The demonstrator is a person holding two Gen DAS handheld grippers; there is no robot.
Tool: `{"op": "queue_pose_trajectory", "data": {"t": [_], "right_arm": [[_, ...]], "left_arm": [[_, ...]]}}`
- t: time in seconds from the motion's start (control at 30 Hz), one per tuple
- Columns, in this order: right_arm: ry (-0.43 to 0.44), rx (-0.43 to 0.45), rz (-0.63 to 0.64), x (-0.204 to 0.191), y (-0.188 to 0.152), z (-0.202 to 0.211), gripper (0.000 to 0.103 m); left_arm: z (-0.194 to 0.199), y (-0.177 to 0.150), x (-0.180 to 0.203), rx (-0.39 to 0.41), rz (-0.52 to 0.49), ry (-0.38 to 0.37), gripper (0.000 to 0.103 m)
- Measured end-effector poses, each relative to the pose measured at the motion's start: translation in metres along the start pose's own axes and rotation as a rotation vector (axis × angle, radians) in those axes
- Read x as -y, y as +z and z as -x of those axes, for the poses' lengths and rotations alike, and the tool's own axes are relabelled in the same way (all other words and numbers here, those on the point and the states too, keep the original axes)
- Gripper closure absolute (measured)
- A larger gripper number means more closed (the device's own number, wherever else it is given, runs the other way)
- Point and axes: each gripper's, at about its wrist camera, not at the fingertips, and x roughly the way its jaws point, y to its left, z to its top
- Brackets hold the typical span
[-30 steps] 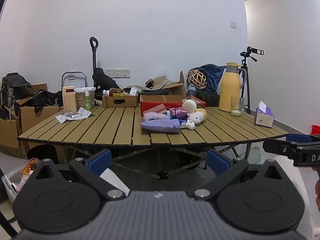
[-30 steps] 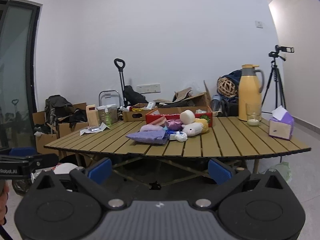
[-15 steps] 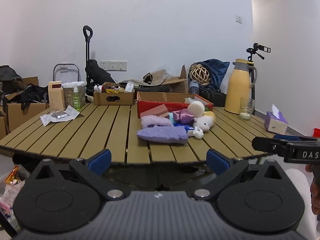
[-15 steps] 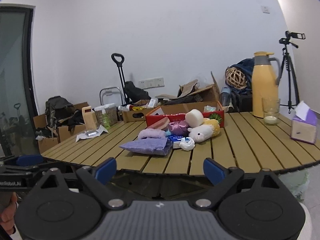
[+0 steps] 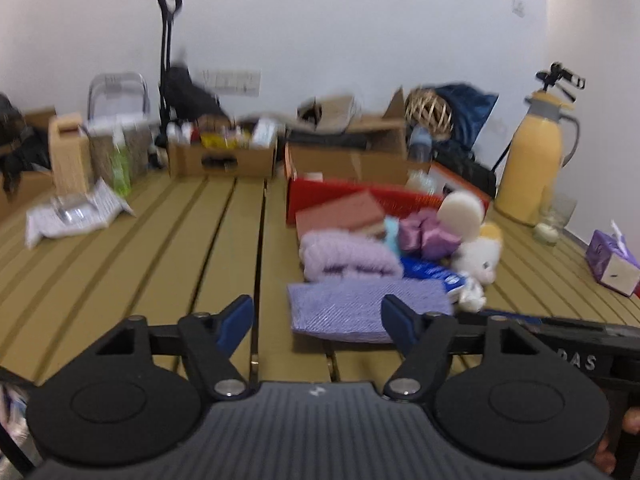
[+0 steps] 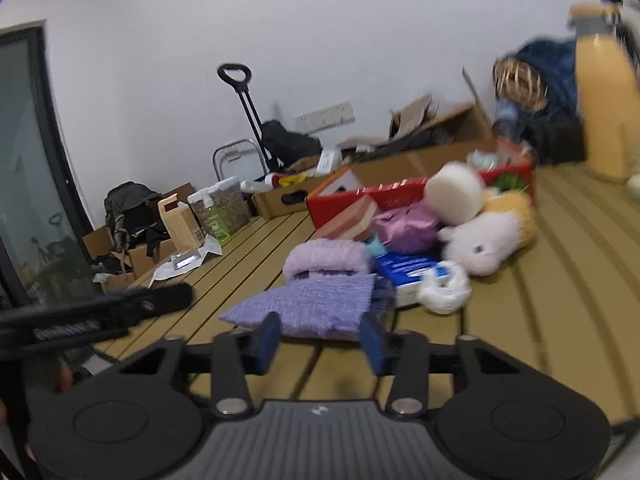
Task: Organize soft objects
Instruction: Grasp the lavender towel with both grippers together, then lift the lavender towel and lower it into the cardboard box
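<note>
Progress: nothing sorted yet; every soft item sits piled on the table [image 5: 132, 256].
Pile: lilac cloth [image 5: 360, 306] mid-frame, white plush [image 6: 478, 246] right of it, before the red box [image 6: 404, 194].
Left gripper [image 5: 316, 318]: jaws just narrowing, apart, pinching nothing.
Right gripper [image 6: 320, 338]: jaws just narrowing, apart, at the cloth's near edge, nothing pinched.
Remaining: all of it.

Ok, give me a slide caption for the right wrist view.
Right gripper, jaws just closing with nothing gripped, nears a folded lavender knit cloth at the front of a soft-toy pile on the slatted wooden table.

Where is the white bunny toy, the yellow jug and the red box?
white bunny toy [image 6: 480, 246], right wrist view, on its face.
yellow jug [image 5: 530, 168], left wrist view, on its body.
red box [image 5: 316, 200], left wrist view, on its front wall.
</note>
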Motion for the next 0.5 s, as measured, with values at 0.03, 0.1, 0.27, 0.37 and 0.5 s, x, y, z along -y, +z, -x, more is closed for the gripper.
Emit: {"op": "queue_pose_trajectory", "data": {"t": [0.03,0.1,0.27,0.37,0.5], "right_arm": [[-0.011,-0.002,-0.004,0.001,0.001,-0.011,0.065],[-0.045,-0.011,-0.014,0.005,0.002,-0.03,0.065],[-0.038,-0.045,-0.072,0.022,0.002,-0.064,0.065],[0.003,-0.031,-0.087,0.026,0.003,-0.071,0.082],[0.016,-0.027,-0.047,0.023,0.005,-0.077,0.095]], "left_arm": [[-0.012,0.0,-0.003,-0.03,0.013,0.003,0.032],[-0.029,-0.002,-0.008,-0.067,0.039,-0.006,0.032],[-0.059,-0.004,-0.023,-0.135,0.106,-0.106,0.09],[-0.063,-0.005,-0.024,-0.138,0.113,-0.133,0.094],[-0.058,-0.005,-0.018,-0.116,0.093,-0.146,0.095]]}}
